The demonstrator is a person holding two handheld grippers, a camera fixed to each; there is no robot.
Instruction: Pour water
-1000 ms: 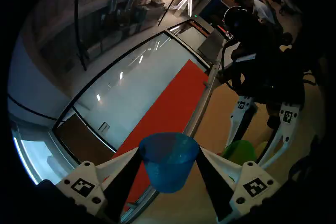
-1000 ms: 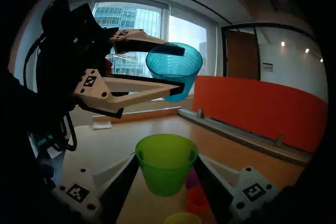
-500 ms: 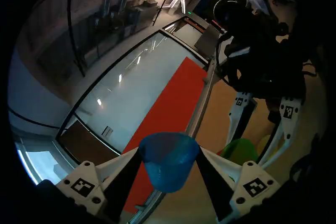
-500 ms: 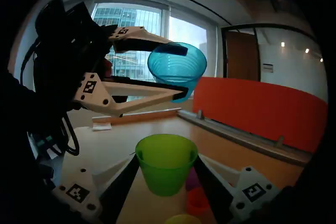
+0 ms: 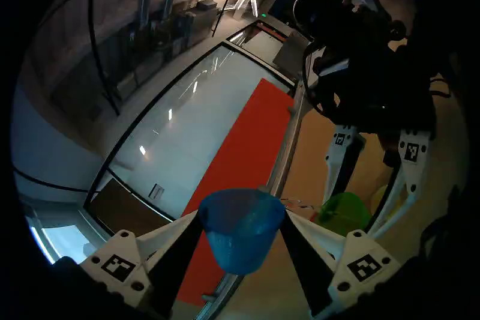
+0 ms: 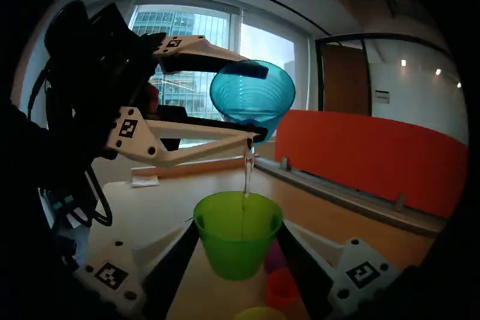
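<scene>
My left gripper (image 5: 240,242) is shut on a blue plastic cup (image 5: 241,236), tipped far over. In the right gripper view that blue cup (image 6: 252,98) hangs tilted above, held by the left gripper (image 6: 255,104). A thin stream of water (image 6: 246,173) falls from its rim into a green cup (image 6: 238,233). My right gripper (image 6: 238,242) is shut on the green cup, upright just over the wooden table (image 6: 336,212). In the left gripper view the green cup (image 5: 343,213) sits between the right gripper's white fingers (image 5: 337,164).
An orange partition (image 6: 384,152) runs along the table's far edge, with a metal rail (image 6: 342,191) before it. Small orange (image 6: 281,287), purple (image 6: 275,255) and yellow (image 6: 261,313) cups stand below the green cup. A white cloth (image 6: 146,179) lies far left. A person's dark sleeve (image 6: 36,164) is at left.
The blue cup has tipped further, its mouth turned more toward the right gripper's camera. Water now streams from it into the green cup, which has stayed still.
</scene>
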